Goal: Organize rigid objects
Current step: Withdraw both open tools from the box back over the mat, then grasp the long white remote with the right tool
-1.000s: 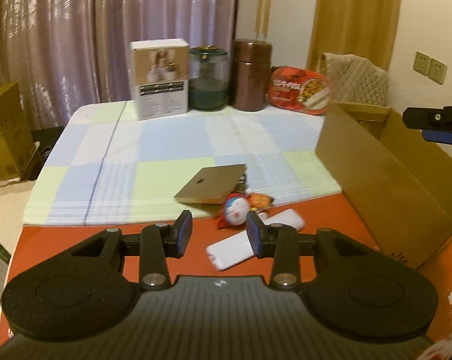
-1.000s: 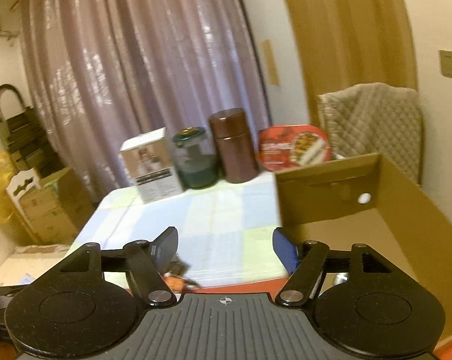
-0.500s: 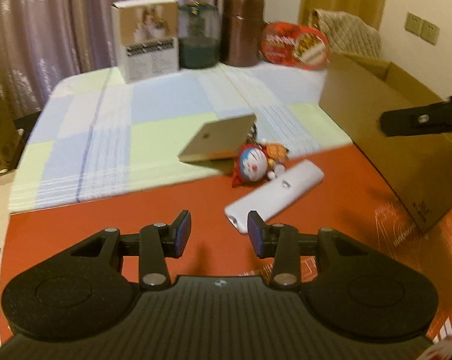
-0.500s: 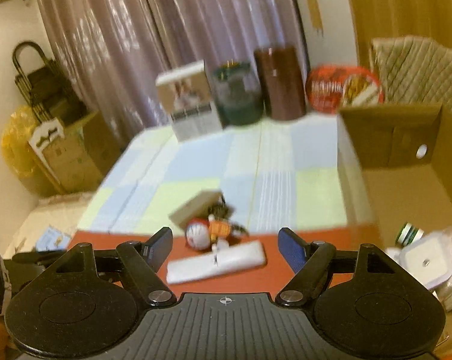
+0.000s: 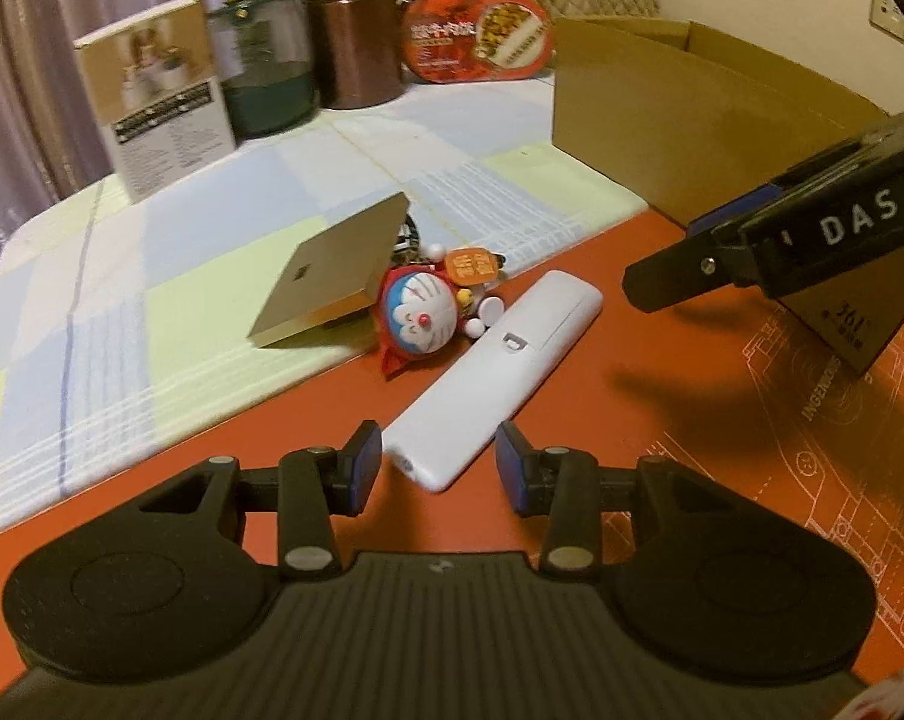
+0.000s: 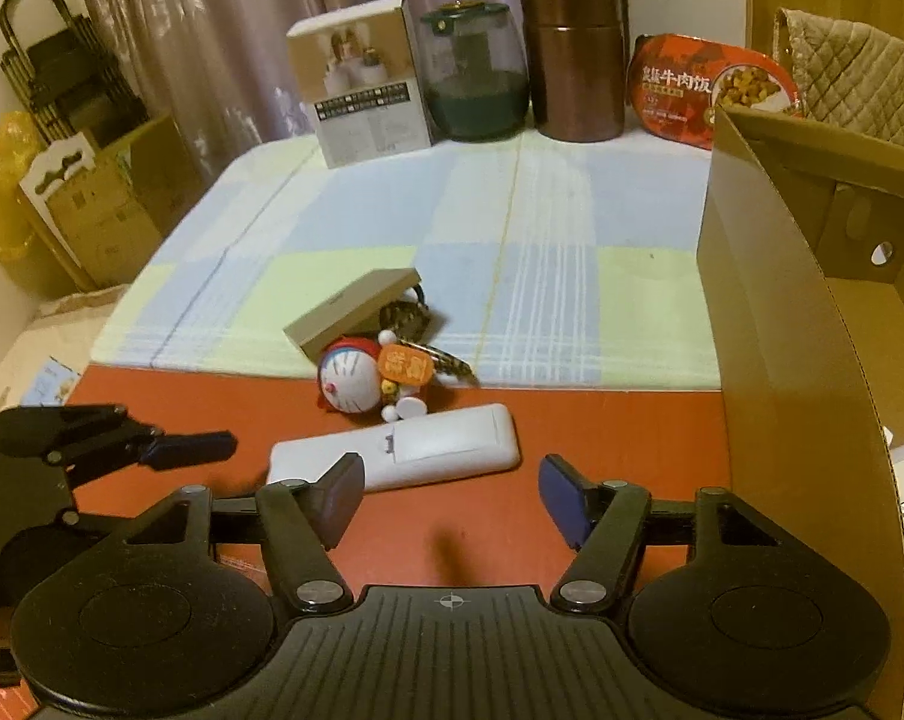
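my left gripper (image 5: 439, 467) points down at the table with its jaws parted; they have just been opening, and the near end of the white remote control (image 5: 500, 365) lies in the gap between the blue pads (image 5: 362, 468), which do not press on it. the remote runs away from this gripper, diagonally up and to the right, on the red mat (image 5: 662, 450).

my right gripper (image 6: 451, 499) is also open, its jaws wider than the left pair and just now closing. nothing sits between its pads; the remote (image 6: 395, 447) lies crosswise just ahead of the left fingertip, which overlaps its near edge in view. i cannot tell whether they touch. the left gripper enters this view from the left, its tip near the remote's left end.

beyond the remote, a doraemon keychain figure (image 6: 356, 381) lies touching it or just beside it. behind the figure, a flat tan box (image 6: 353, 309) rests tilted on the checked cloth (image 6: 542, 228). to the right of both grippers stands an open cardboard box (image 6: 776, 324). farthest ahead, in a row: a white carton (image 6: 362, 84), a green jar (image 6: 473, 72), a brown canister (image 6: 575, 57) and a red food pack (image 6: 710, 90).
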